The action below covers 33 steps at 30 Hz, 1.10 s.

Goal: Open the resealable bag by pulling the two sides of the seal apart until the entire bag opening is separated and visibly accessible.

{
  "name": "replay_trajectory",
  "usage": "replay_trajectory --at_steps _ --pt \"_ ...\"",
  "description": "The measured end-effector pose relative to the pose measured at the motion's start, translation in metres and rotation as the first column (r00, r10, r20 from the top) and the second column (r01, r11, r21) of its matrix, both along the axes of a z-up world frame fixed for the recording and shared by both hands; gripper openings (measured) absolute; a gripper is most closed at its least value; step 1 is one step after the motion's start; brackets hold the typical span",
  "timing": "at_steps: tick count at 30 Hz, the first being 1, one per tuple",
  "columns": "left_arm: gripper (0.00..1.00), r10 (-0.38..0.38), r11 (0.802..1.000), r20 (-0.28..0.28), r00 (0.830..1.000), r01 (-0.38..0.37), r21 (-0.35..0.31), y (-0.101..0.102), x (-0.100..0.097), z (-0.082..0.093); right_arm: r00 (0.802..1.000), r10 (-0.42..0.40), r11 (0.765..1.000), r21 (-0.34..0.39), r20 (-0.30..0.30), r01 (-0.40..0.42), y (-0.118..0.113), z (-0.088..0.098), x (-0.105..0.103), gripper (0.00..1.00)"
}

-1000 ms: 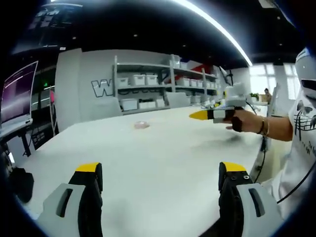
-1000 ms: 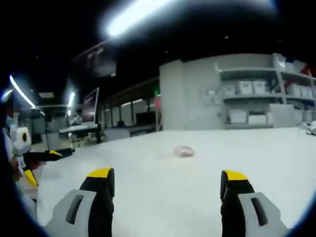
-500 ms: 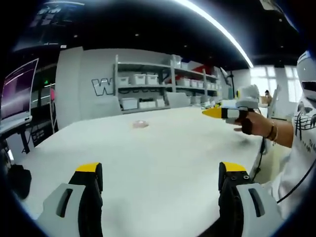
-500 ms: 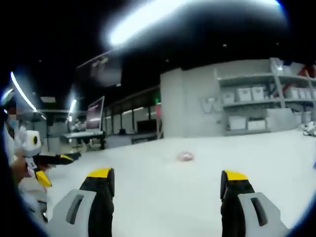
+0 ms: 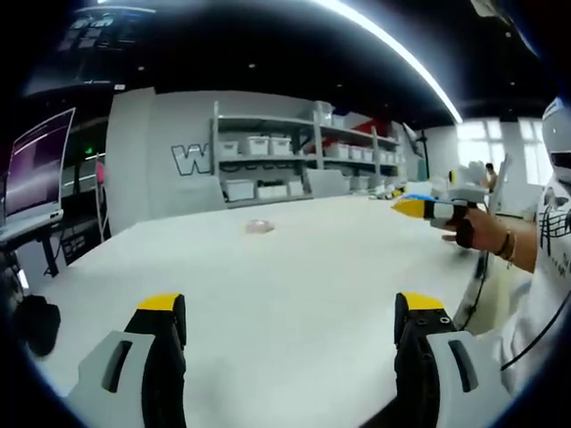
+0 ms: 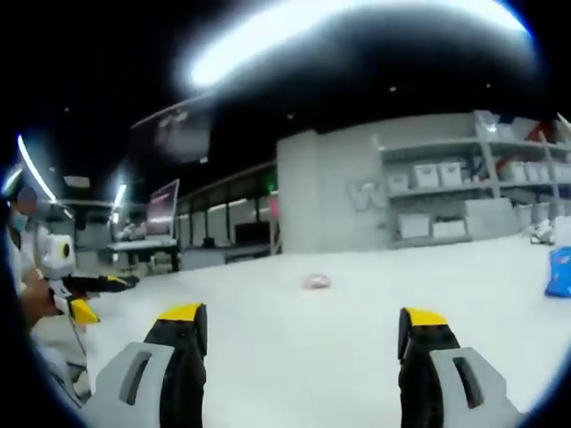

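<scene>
- Left gripper view: left gripper (image 5: 290,325) jaws wide, empty; bag (image 5: 259,227) small, pinkish, far across the table (image 5: 294,267).
- Right gripper (image 5: 426,208) has drifted rightward, away.
- Right gripper view: jaws wide, empty; bag untouched, seal work not begun.

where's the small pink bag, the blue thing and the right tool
small pink bag (image 6: 316,282), right gripper view, its middle.
blue thing (image 6: 559,272), right gripper view, its visible face at the table's edge.
right tool (image 5: 412,208), left gripper view, its yellow tip.

Bag (image 5: 259,227) mid-table (image 5: 294,294), shelves (image 5: 294,160) behind, monitor (image 5: 36,174) left.
</scene>
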<state>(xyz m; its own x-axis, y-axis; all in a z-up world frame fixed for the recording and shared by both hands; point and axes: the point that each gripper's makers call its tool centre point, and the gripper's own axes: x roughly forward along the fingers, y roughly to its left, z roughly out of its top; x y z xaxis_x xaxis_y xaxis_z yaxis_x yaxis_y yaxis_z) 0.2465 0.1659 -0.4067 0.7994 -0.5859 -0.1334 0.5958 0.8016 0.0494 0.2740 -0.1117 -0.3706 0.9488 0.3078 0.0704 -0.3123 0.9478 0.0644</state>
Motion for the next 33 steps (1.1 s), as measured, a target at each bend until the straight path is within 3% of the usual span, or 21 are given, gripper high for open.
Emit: replay_trajectory --at_steps 16,33 --pt "0.96 0.045 0.998 0.043 0.998 -0.043 -0.034 0.016 0.003 0.006 0.995 -0.028 0.999 0.020 0.097 0.026 -0.018 0.025 -0.027 0.89" --pt "0.95 0.040 0.999 0.082 0.996 -0.039 -0.006 0.013 0.002 0.012 0.993 -0.023 1.000 0.022 0.119 0.021 -0.021 0.030 -0.041 0.89"
